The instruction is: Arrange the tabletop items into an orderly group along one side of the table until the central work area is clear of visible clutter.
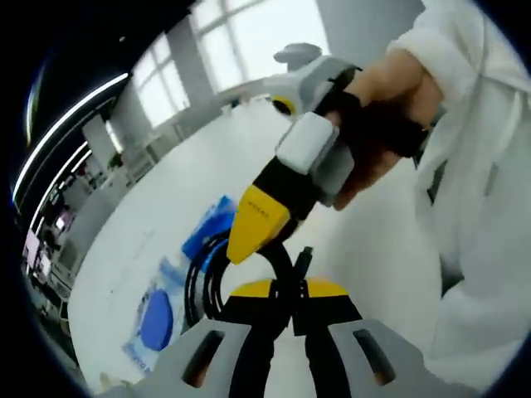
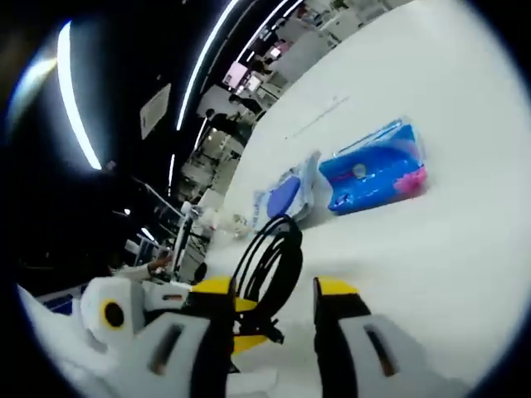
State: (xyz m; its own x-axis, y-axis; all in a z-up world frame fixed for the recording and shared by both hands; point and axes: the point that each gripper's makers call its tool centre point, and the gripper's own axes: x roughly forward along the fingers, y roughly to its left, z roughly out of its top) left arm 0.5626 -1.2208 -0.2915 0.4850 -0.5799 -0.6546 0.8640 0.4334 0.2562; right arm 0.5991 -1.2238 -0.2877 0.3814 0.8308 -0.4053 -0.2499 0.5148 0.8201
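Note:
A coil of black cable (image 1: 199, 286) hangs over the white table (image 1: 141, 232), and my left gripper (image 1: 290, 290) is shut on it between its yellow-tipped jaws. My right gripper (image 1: 257, 220), held by a hand (image 1: 390, 91), comes in from the upper right, its yellow tip just above the cable loop. In the right gripper view the cable (image 2: 270, 253) rises between the jaws of my right gripper (image 2: 274, 290), which stand open around it, close to the left jaw. My left gripper (image 2: 246, 338) shows below, holding the coil.
A blue packet (image 2: 373, 170) with a pink corner and a clear pouch with a blue oval (image 2: 286, 197) lie side by side on the table (image 2: 431, 274); they are the packet (image 1: 211, 224) and pouch (image 1: 156, 319). A white-coated person (image 1: 481, 207) stands right.

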